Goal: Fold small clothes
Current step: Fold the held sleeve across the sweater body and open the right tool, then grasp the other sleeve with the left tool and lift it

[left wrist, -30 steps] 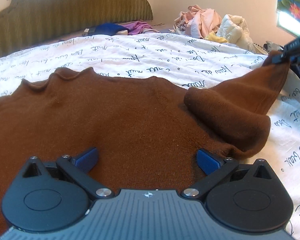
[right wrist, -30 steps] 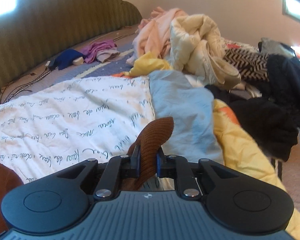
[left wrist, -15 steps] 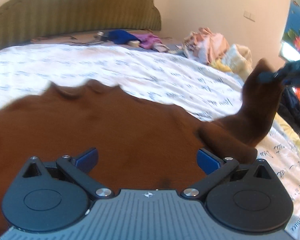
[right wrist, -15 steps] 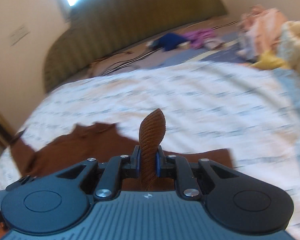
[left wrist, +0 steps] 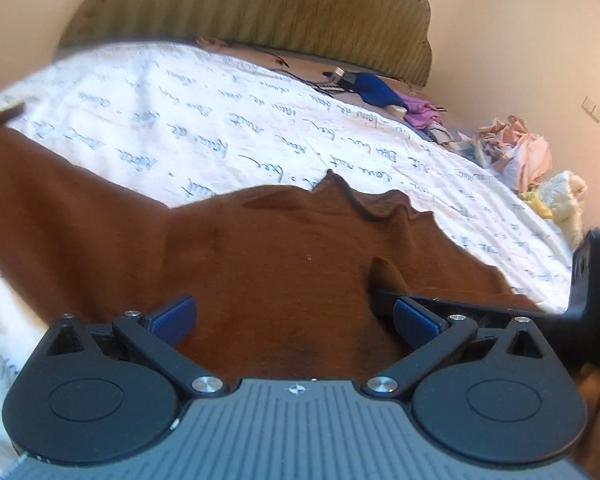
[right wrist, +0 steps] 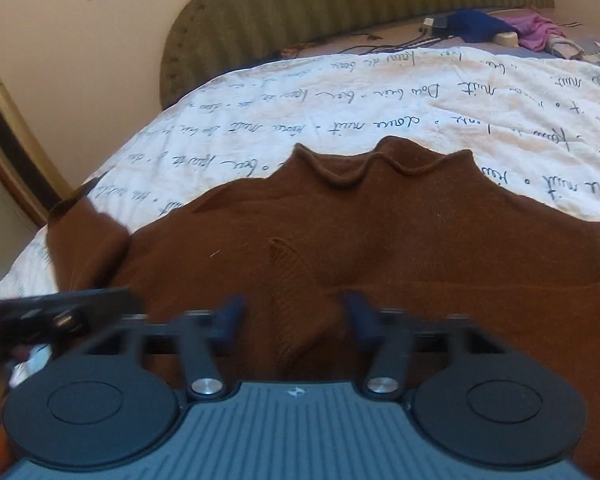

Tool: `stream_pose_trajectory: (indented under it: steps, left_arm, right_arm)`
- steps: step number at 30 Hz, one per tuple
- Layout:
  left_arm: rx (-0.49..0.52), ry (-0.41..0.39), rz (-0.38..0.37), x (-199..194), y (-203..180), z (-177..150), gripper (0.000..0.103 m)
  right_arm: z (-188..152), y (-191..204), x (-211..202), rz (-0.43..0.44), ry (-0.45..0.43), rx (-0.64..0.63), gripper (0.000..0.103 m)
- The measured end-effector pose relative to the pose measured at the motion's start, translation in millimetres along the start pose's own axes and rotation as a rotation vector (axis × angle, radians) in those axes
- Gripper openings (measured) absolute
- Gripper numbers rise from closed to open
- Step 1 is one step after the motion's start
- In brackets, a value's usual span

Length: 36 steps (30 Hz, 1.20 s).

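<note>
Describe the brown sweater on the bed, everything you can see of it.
The brown sweater is a soft, fine-knit top with a wavy rolled collar, lying spread on the white script-printed bedspread. One sleeve is folded across the body, its ribbed cuff by the open right gripper; the other stretches out sideways. The open left gripper hovers over it.

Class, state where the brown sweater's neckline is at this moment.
In the right wrist view the sweater's wavy neckline sits at upper centre, lying on the script-printed white bedspread and pointing toward the green headboard.
</note>
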State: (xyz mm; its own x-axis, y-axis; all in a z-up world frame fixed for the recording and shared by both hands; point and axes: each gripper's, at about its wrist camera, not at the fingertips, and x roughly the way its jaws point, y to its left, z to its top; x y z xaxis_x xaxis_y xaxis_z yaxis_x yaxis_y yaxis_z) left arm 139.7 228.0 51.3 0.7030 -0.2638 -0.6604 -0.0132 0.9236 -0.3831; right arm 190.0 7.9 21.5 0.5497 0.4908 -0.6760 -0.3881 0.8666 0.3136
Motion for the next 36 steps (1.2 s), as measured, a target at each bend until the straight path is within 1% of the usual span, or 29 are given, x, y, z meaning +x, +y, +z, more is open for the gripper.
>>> stream_pose_trajectory:
  steps: [1, 3, 5, 7, 9, 10, 11, 13, 15, 17, 19, 21, 22, 24, 25, 27, 31, 34, 36]
  left_arm:
    - [-0.022, 0.022, -0.029, 5, -2, 2, 0.103]
    - [-0.081, 0.052, -0.095, 16, -4, 9, 0.103]
    - [-0.122, 0.089, -0.151, 30, -12, 14, 0.103]
    - [-0.128, 0.149, -0.171, 48, -24, 15, 0.103]
    - [-0.157, 0.253, -0.155, 67, -30, 14, 0.103]
    - [-0.174, 0.264, -0.142, 73, -31, 13, 0.103]
    - [-0.168, 0.259, -0.130, 74, -34, 13, 0.103]
    - [-0.151, 0.268, -0.140, 77, -38, 12, 0.103]
    - [-0.174, 0.281, -0.128, 82, -39, 12, 0.102]
    - [-0.159, 0.287, -0.097, 84, -45, 15, 0.099]
    - [-0.156, 0.297, -0.069, 86, -51, 17, 0.088]
    - [-0.182, 0.314, -0.041, 90, -54, 19, 0.067]
    - [-0.178, 0.320, -0.030, 90, -54, 21, 0.062]
    - [-0.189, 0.346, -0.043, 92, -54, 21, 0.040]
    - [-0.203, 0.361, -0.058, 93, -52, 20, 0.036]
    - [-0.224, 0.375, -0.069, 95, -49, 19, 0.004]
    - [-0.241, 0.321, -0.112, 83, -40, 16, 0.004]
    - [-0.209, 0.262, -0.124, 66, -35, 20, 0.004]
    - [-0.194, 0.246, -0.143, 55, -29, 26, 0.004]
  right_arm:
    - [-3, 0, -17, -0.043, -0.041, -0.023, 0.101]
    - [-11, -7, -52, -0.074, -0.125, -0.088, 0.102]
    - [-18, -22, -78, -0.097, -0.142, -0.101, 0.102]
    - [-27, -39, -100, -0.137, -0.161, -0.082, 0.102]
    - [-38, -54, -116, -0.147, -0.174, -0.074, 0.102]
    - [-43, -59, -122, -0.158, -0.180, -0.073, 0.102]
    - [-47, -63, -128, -0.175, -0.187, -0.081, 0.102]
    - [-58, -67, -138, -0.202, -0.207, -0.084, 0.102]
    - [-69, -72, -147, -0.203, -0.208, -0.071, 0.102]
    - [-80, -75, -153, -0.194, -0.213, -0.062, 0.102]
    - [-91, -71, -159, -0.213, -0.210, -0.086, 0.102]
    - [-100, -65, -162, -0.233, -0.214, -0.122, 0.102]
    - [-103, -61, -163, -0.237, -0.215, -0.140, 0.102]
    - [-108, -56, -166, -0.234, -0.211, -0.155, 0.102]
    - [-109, -54, -167, -0.232, -0.212, -0.157, 0.102]
    - [-112, -51, -169, -0.225, -0.213, -0.163, 0.102]
    - [-114, -45, -172, -0.239, -0.221, -0.192, 0.102]
    - [-112, -44, -173, -0.240, -0.218, -0.187, 0.102]
    - [-111, -43, -177, -0.230, -0.231, -0.186, 0.102]
